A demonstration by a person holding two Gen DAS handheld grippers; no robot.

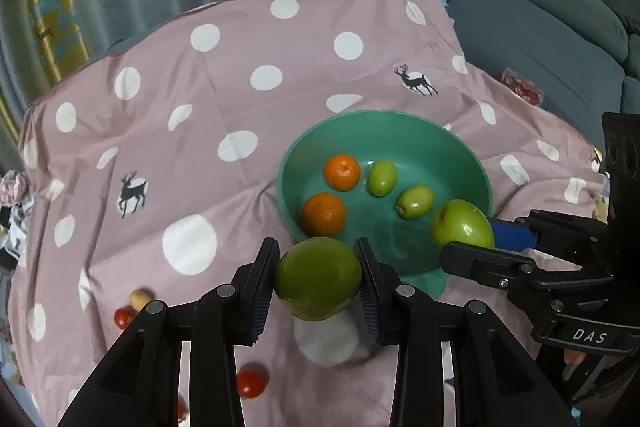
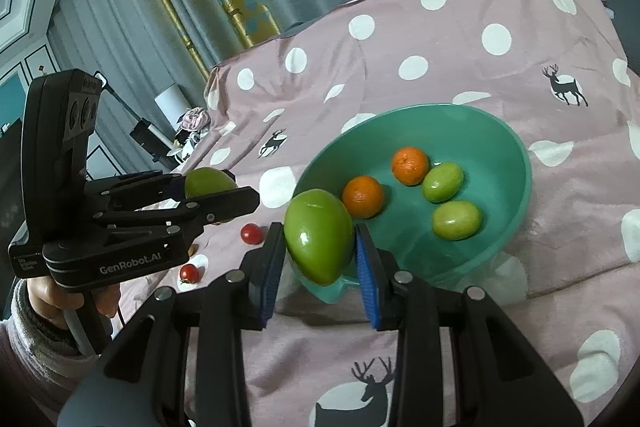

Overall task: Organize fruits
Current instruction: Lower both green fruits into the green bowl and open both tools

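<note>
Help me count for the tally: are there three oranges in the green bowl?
No, the green bowl holds only two oranges, beside two small green fruits.

"DAS" on the right tongs (image 1: 468, 241) body; "GenRobot.AI" on the left tongs (image 2: 224, 195) body.

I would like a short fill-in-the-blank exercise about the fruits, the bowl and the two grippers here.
1. The teal bowl holds two oranges and ___ small green fruits.
2. Each gripper holds a ___ apple.
3. The bowl stands on a pink cloth with white ___.
4. Small ___ tomatoes lie on the cloth.

Missing words: two; green; dots; red
</note>
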